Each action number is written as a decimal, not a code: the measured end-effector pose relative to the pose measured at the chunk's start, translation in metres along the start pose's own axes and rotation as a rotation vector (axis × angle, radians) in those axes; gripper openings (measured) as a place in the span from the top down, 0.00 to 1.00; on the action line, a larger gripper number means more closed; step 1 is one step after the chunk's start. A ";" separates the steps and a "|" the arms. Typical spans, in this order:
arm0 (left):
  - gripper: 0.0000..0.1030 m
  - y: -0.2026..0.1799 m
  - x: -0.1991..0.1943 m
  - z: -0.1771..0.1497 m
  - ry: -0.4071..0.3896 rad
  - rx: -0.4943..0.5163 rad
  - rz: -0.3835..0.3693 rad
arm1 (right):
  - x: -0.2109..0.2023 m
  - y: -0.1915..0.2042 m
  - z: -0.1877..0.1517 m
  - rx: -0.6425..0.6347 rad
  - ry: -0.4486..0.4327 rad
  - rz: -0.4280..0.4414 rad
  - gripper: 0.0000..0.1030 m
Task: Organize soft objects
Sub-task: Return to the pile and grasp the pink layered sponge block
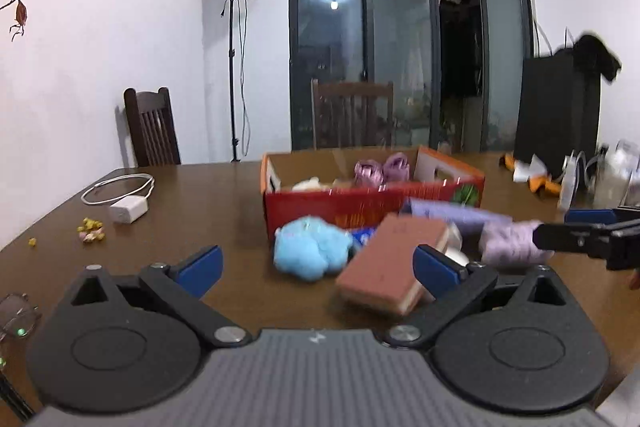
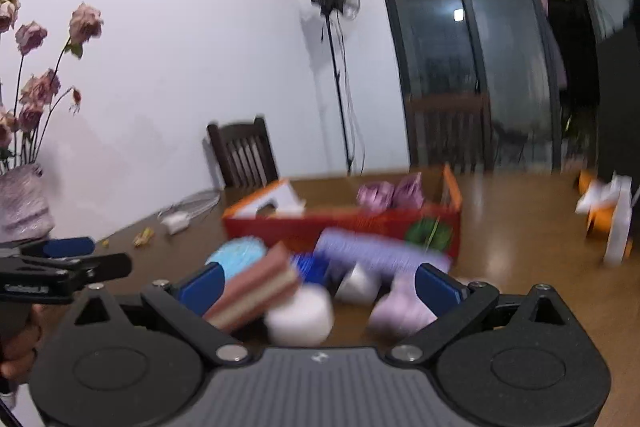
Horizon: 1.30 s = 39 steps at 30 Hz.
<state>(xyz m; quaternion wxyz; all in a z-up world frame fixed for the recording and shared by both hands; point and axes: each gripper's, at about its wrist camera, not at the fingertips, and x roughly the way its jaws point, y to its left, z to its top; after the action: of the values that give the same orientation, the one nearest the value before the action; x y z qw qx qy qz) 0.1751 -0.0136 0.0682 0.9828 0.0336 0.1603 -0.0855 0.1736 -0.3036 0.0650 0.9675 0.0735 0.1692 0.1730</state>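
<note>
we held the left gripper point(image 1: 318, 267) spread wide, empty; the brown-topped layered sponge block point(image 1: 390, 263) lay just ahead, slightly right, long axis running near-to-far.

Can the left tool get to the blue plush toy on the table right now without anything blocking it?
Probably yes. The left tool is open and empty, and the blue plush toy lies just ahead of it on the table, in front of the red box. Only the brown sponge crowds its right side.
</note>
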 end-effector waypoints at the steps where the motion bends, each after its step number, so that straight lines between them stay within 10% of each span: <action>1: 0.00 -0.002 -0.001 -0.003 0.002 0.012 -0.001 | 0.000 0.003 -0.006 -0.004 0.020 0.001 0.01; 17: 0.04 0.015 0.058 -0.014 0.176 -0.286 -0.197 | 0.039 0.007 0.002 0.011 0.060 0.018 0.12; 19: 0.18 0.022 0.072 -0.013 0.214 -0.358 -0.246 | 0.062 0.003 0.013 0.042 0.121 0.082 0.39; 22: 0.45 0.034 0.099 -0.017 0.294 -0.481 -0.342 | 0.091 0.003 0.023 0.072 0.110 0.098 0.40; 26: 0.56 0.042 0.117 -0.025 0.328 -0.615 -0.419 | 0.126 0.004 0.031 0.100 0.127 0.139 0.49; 28: 0.57 0.043 0.113 -0.023 0.303 -0.613 -0.391 | 0.140 0.004 0.030 0.125 0.170 0.147 0.67; 39: 0.55 0.034 0.059 -0.009 0.270 -0.419 -0.509 | 0.063 0.010 0.020 0.046 0.195 0.217 0.69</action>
<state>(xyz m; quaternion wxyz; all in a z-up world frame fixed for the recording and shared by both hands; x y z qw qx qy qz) 0.2334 0.0116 0.0423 0.8855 -0.1988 0.3060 -0.2876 0.2329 -0.2730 0.0668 0.9202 0.0965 0.2572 0.2788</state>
